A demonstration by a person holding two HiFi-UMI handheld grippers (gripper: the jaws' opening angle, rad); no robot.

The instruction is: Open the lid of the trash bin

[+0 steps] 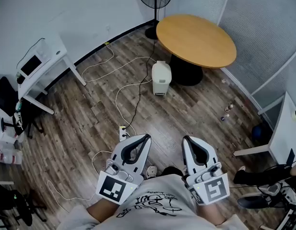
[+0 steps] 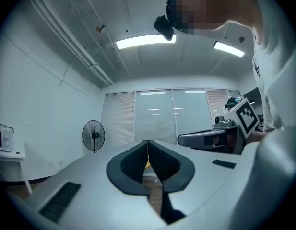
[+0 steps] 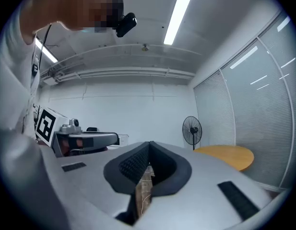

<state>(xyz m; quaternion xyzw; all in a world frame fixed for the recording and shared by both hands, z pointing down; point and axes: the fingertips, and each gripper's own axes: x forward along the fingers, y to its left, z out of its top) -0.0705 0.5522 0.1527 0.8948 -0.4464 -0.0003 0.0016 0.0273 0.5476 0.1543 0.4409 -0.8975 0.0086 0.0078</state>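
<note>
- Left gripper (image 1: pixel 147 137) held low at the chest, jaws pressed together tip to tip, nothing between them.
- Right gripper (image 1: pixel 185 139) just beside it, likewise closed and empty.
- Trash bin (image 1: pixel 161 78), small and white, well ahead of both claws on the wood floor (image 1: pixel 90 128), roughly in line with the gap between them and just short of the round table (image 1: pixel 195 40).
- Lid (image 1: pixel 161 66) apparently down; no contact yet, so approach stage by the look of it.
- Best to step in and crouch first rather than stretch from here, with the bin far beyond reach.
- Care needed over the white cable (image 1: pixel 120 92) looping across the floor between claws and bin, ahead and left of the left claw.
- Probably wise to part one claw's jaws before arrival, take the lid's free edge, and swing it up along its hinge; hinge side not discernible from here.
- Light-looking bin, likely to slide or tip: worth bracing its body with the other claw.
</note>
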